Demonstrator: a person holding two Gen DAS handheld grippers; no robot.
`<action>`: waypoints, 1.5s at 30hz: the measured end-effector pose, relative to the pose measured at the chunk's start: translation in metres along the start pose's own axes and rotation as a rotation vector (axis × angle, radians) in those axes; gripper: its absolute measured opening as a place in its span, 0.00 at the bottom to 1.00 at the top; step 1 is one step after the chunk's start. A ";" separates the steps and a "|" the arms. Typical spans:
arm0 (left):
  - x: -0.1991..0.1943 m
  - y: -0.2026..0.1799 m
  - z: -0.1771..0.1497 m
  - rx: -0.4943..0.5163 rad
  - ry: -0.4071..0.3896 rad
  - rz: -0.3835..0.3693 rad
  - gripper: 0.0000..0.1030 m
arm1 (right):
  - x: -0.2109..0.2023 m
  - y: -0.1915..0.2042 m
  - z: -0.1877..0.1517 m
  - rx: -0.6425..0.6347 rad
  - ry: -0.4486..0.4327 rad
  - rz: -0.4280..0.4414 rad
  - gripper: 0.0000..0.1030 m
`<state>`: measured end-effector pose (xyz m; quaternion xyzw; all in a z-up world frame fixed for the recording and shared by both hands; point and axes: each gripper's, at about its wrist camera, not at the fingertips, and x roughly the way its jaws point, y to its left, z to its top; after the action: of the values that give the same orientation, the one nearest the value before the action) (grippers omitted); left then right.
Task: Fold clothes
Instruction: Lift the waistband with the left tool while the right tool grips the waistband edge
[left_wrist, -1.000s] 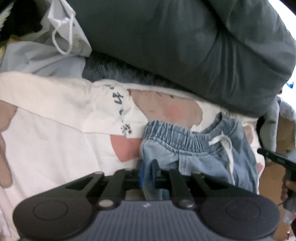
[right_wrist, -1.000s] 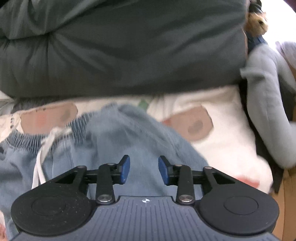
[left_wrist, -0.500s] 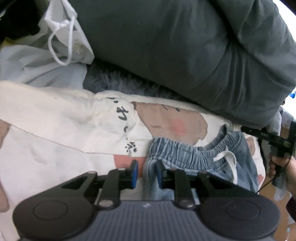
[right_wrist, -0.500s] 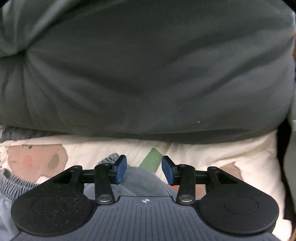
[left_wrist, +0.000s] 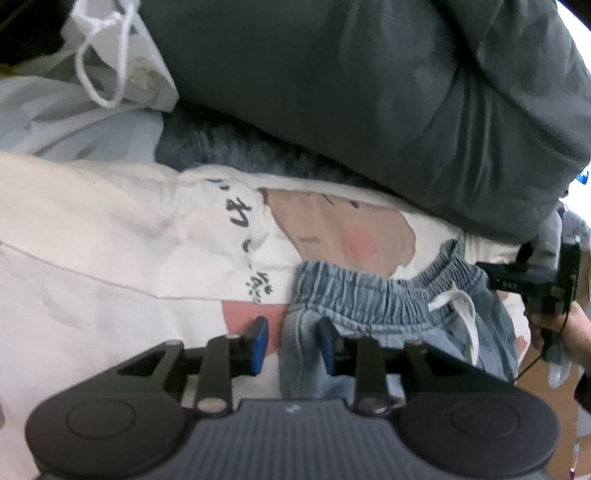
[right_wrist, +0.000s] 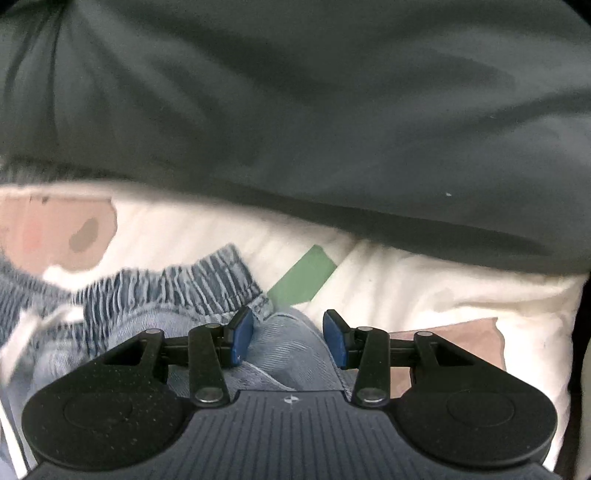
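Light blue denim shorts (left_wrist: 373, 295) with a gathered elastic waistband and a white drawstring (left_wrist: 461, 306) lie on a cream sheet printed with cartoon shapes. My left gripper (left_wrist: 290, 343) is open, its fingers straddling the left edge of the shorts just below the waistband. The same shorts (right_wrist: 177, 291) fill the lower left of the right wrist view. My right gripper (right_wrist: 288, 341) is open over the right end of the waistband, with denim between its fingers. That right gripper (left_wrist: 532, 280) also shows at the far right of the left wrist view, held by a hand (left_wrist: 572, 328).
A bulky dark grey duvet (left_wrist: 369, 92) rises along the far side of the sheet (left_wrist: 92, 258). A white drawstring bag (left_wrist: 122, 66) and pale blue cloth (left_wrist: 74, 125) lie at the back left. A green patch (right_wrist: 303, 277) is printed on the sheet (right_wrist: 424, 291).
My left gripper has let go of the shorts' edge and opened wide. My right gripper swung from the shorts' middle to the right end of the waistband, staying open.
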<state>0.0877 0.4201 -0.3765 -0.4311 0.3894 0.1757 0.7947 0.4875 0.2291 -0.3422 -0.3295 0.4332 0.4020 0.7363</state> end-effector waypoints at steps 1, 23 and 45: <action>0.002 -0.002 -0.001 0.013 0.010 -0.004 0.32 | 0.001 0.001 0.000 -0.025 0.011 0.003 0.48; 0.024 -0.017 -0.005 0.084 0.023 -0.020 0.42 | 0.012 0.022 0.021 -0.561 0.202 0.073 0.46; -0.013 -0.037 -0.006 0.105 -0.144 0.084 0.04 | -0.027 0.018 -0.001 -0.436 0.033 0.023 0.10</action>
<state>0.0994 0.3946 -0.3476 -0.3586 0.3578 0.2187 0.8340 0.4633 0.2280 -0.3202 -0.4826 0.3516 0.4890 0.6359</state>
